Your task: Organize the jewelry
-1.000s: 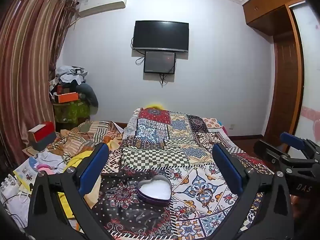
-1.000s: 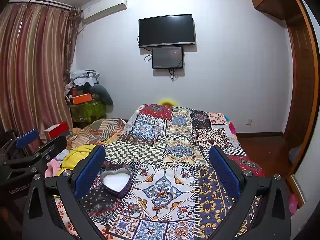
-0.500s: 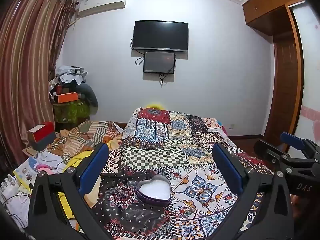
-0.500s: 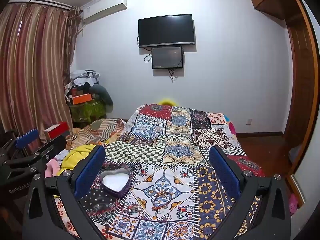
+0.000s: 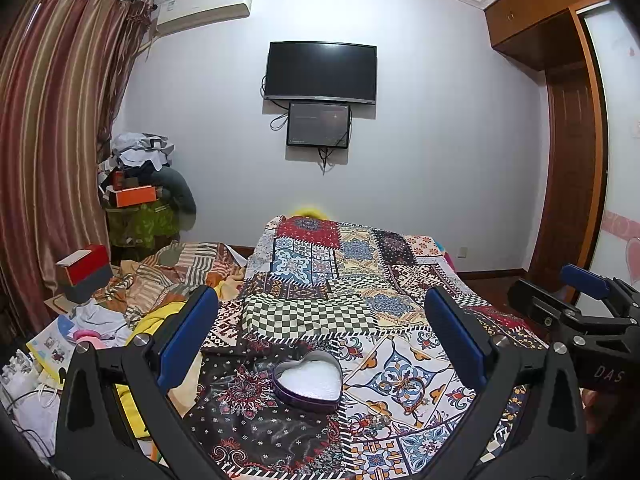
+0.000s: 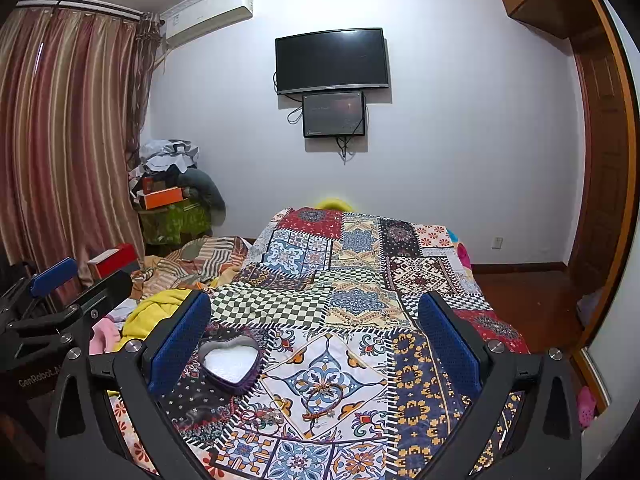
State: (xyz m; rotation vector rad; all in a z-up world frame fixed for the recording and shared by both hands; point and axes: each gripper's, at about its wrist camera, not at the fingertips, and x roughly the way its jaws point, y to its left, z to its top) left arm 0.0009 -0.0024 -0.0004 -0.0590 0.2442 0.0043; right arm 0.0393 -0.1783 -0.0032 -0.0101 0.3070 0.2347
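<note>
Right wrist view: both grippers, right (image 6: 314,336) and left (image 5: 320,336), hover with jaws wide, nothing grabbed yet. Next, probably pick the braided cord bracelet (image 6: 320,398) at 6 o'clock, then drop it in the purple heart-shaped tin (image 6: 231,362).

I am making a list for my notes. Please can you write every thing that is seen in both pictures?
heart tin: 1, purple, white lining, open, on bedspread
bracelets: several, red and brown cords, count unclear, on bedspread nearer than tin
bedspread: 1, patchwork, on bed
television: 1, black, on wall
small screen: 1, dark, under television
air conditioner: 1, white, high on wall
curtain: striped red-brown, left
orange box: 1, on clutter pile
left tongs: blue pads, open, empty
right tongs: blue pads, open, empty
</note>
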